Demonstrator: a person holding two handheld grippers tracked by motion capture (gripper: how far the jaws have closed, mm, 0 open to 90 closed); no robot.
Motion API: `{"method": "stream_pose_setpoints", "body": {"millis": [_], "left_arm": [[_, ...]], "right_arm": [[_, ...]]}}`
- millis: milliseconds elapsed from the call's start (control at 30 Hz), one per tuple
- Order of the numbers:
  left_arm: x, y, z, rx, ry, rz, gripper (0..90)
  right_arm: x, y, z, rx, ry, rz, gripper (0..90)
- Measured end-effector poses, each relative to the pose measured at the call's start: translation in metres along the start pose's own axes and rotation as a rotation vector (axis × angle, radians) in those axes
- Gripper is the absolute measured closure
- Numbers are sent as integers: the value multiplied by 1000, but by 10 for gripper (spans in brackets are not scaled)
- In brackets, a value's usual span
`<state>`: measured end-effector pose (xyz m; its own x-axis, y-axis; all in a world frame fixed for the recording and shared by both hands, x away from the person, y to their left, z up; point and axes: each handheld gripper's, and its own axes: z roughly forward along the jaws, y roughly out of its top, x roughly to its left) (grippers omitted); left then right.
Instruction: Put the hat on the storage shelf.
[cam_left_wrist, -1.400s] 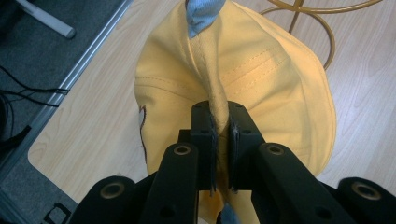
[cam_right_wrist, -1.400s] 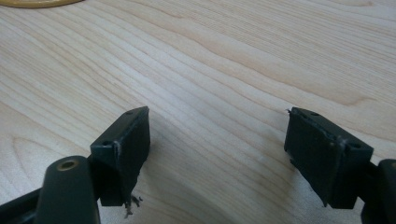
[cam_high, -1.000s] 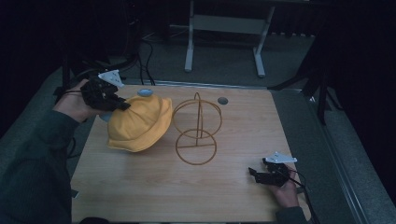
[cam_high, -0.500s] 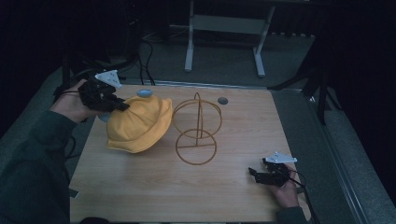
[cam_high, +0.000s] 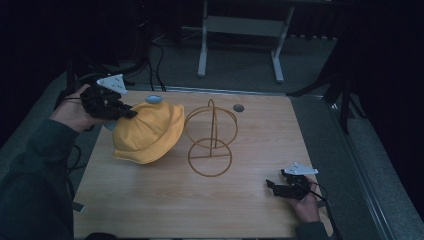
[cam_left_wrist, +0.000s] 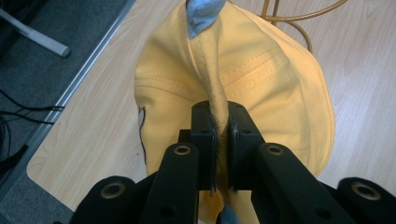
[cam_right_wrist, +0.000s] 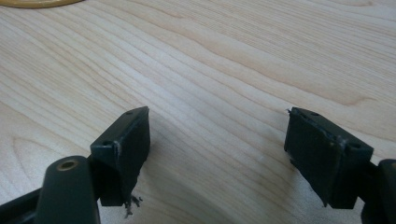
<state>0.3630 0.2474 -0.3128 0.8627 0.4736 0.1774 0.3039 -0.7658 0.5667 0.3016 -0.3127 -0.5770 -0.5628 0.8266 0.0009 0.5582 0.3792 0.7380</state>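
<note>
Gold wire stand (cam_high: 210, 140) beside yellow hat (cam_high: 147, 132)

Yellow hat (cam_left_wrist: 261, 84) is matt stitched cloth; table (cam_right_wrist: 224, 60) is smooth pale wood grain; stand (cam_high: 210, 137) is thin golden wire; pads (cam_right_wrist: 123, 149) are matt black

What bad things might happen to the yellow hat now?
The left gripper pinches just a thin fold of the yellow hat, so the cloth might slip out of the fingers. The hat also sits right beside the wire stand; moving it carelessly might snag or tip the stand. The right gripper rests open far away, too far to steady anything.
</note>
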Motion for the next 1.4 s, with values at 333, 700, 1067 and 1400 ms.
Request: {"method": "stream_pose_setpoints", "body": {"millis": [333,700,1067,1400], "left_arm": [[0,-4,-6,-16,-1,2,834],[-1,-5,-11,-30,-4,5,834],[-4,-2,-20,-54,-13,39,834],[-4,1,-23,-68,-9,42,834]], "right_arm": [[0,0,0,1,0,0,221],[0,0,0,2,0,0,221],[0,0,0,2,0,0,221],[0,0,0,2,0,0,221]]}}
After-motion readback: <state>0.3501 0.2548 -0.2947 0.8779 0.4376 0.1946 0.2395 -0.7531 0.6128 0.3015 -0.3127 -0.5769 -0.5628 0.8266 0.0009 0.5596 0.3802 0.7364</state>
